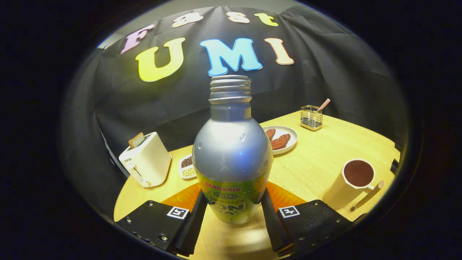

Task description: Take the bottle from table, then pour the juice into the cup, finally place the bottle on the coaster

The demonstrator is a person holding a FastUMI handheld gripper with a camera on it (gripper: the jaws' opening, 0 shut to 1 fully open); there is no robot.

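- Wooden bench spreads beyond the tongs, tilted in this view, carrying everything else.
- Uncapped metal bottle stands upright between the fingers, threaded neck open at the top, green label at the lower body; seems lifted clear of the bench, though the base's contact cannot be told for sure.
- Tongs narrowed onto the bottle, both fingers pressing the lower body at the label. Low grip under a tall, smooth body: likely to let the bottle swing or slip once tipped.
- White toaster with a slice of toast sits off to the left, well apart.
- Cream cup to the right of the bottle, handle facing the tongs, already dark to near the rim. Judged risk: any further pour overflows, and a fast tilt from an open neck throws juice past the cup.
- White plate with reddish-brown pieces just behind the bottle.
- Orange coaster lies under and behind the bottle, partly hidden; off-centre set-down possible.
- Wire holder with a straw, far side.
- Small dish of seeds beside the toaster.
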